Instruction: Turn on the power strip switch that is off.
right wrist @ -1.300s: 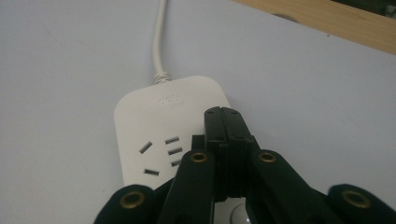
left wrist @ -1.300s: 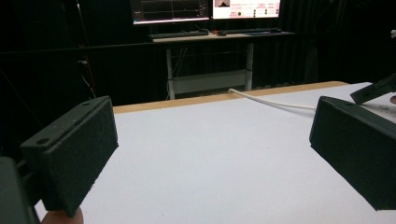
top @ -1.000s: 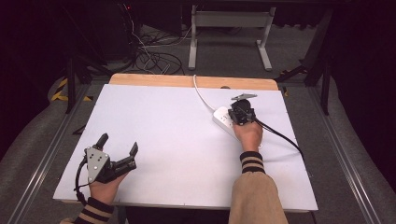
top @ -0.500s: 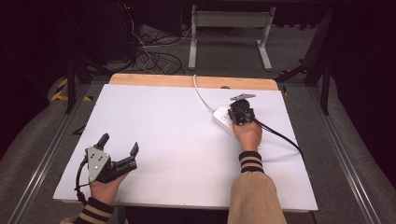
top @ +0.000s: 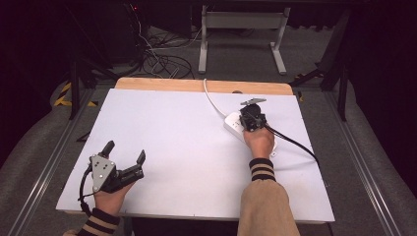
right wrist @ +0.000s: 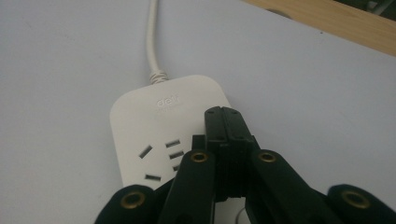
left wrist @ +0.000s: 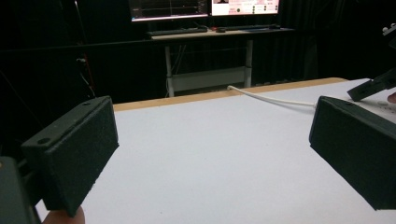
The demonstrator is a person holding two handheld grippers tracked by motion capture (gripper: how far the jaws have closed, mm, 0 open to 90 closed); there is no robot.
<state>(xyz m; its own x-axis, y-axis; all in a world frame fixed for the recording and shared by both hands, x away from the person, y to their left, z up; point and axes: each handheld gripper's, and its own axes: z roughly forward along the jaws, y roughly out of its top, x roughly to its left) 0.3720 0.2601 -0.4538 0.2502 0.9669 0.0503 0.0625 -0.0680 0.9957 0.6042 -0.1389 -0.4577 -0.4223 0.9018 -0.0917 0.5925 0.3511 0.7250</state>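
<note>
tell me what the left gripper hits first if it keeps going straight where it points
Probably nothing on the table. The left gripper, jaws open, points across bare table toward the far wooden edge. The white cable and power strip lie to the right of that line, though depth is unclear.

A white power strip (right wrist: pixel 163 126) carries a small embossed brand mark near its cord end, too faint to read for certain. Two lit monitors (left wrist: pixel 205 7) in the background show text too small and blurred to read.
</note>
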